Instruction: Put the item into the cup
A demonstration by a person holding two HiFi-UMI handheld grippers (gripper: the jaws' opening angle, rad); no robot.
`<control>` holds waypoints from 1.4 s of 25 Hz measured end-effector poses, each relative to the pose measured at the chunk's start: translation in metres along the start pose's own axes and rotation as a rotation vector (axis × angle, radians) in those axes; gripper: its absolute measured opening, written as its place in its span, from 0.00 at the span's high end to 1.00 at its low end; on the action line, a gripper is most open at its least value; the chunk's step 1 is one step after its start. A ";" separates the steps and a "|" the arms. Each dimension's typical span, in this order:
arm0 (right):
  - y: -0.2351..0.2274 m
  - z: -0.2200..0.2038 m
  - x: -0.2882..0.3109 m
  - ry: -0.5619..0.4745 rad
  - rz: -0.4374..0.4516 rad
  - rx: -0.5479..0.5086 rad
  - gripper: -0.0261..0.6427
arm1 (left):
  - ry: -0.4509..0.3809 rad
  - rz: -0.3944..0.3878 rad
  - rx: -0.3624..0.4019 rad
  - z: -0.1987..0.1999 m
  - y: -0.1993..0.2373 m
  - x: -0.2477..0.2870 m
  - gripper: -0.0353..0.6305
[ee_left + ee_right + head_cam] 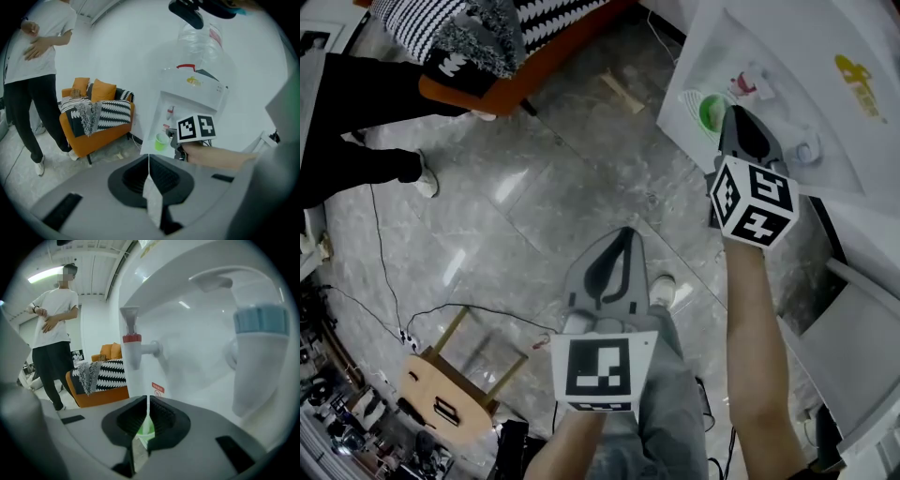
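Note:
A green cup (709, 112) stands in the bay of a white water dispenser (825, 103), below its red tap (131, 340) and blue tap (259, 322). My right gripper (733, 116) reaches into that bay and is shut on the cup's rim; green shows between its jaws (143, 432). My left gripper (624, 234) hangs lower, over the floor and short of the dispenser. It is shut on a white tea bag (152, 200), whose string runs up between the jaws. From the left gripper view, the cup (161, 142) sits beside the right gripper's marker cube (196, 127).
An orange sofa (96, 123) with a black-and-white throw stands left of the dispenser. A person in a white shirt (35, 70) stands near it. A wooden stool (450, 389) and a floor cable (384, 281) lie at the lower left on the marble floor.

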State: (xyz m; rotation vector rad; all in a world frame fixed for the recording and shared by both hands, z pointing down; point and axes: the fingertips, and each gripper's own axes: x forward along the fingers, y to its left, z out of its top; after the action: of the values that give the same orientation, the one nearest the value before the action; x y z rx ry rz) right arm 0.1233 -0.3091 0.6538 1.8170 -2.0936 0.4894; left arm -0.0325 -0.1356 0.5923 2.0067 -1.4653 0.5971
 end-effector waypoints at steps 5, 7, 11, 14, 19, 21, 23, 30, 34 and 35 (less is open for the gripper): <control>0.002 -0.001 0.004 -0.005 0.008 0.000 0.94 | 0.000 -0.001 0.001 -0.001 0.000 0.002 0.93; 0.005 -0.002 0.003 -0.003 0.010 -0.006 0.94 | 0.001 -0.001 0.000 -0.001 0.000 0.001 0.93; 0.009 -0.003 -0.003 0.001 0.015 -0.017 0.94 | -0.006 0.003 -0.002 -0.001 -0.001 -0.003 0.93; 0.011 -0.003 -0.008 0.002 0.021 -0.019 0.94 | -0.006 0.003 0.003 -0.002 -0.002 -0.006 0.93; 0.013 -0.001 -0.021 -0.007 0.032 -0.023 0.94 | -0.008 0.003 0.011 -0.004 -0.005 -0.011 0.93; 0.013 0.002 -0.030 -0.014 0.035 -0.021 0.94 | -0.013 0.000 0.020 -0.001 -0.008 -0.015 0.93; 0.014 0.006 -0.040 -0.022 0.037 -0.020 0.94 | -0.025 -0.005 0.026 0.003 -0.010 -0.019 0.93; 0.025 0.016 -0.084 -0.060 0.053 -0.024 0.94 | -0.061 -0.018 0.047 0.012 -0.016 -0.040 0.93; 0.034 0.019 -0.114 -0.079 0.064 -0.022 0.94 | -0.071 -0.021 0.058 0.007 -0.017 -0.054 0.93; 0.036 0.019 -0.123 -0.084 0.066 -0.021 0.94 | -0.071 -0.021 0.060 0.004 -0.017 -0.058 0.93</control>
State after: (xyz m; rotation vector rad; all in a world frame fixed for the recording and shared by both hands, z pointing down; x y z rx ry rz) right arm 0.1040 -0.2052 0.5792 1.7902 -2.2119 0.4125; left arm -0.0335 -0.0944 0.5480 2.1070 -1.4820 0.5723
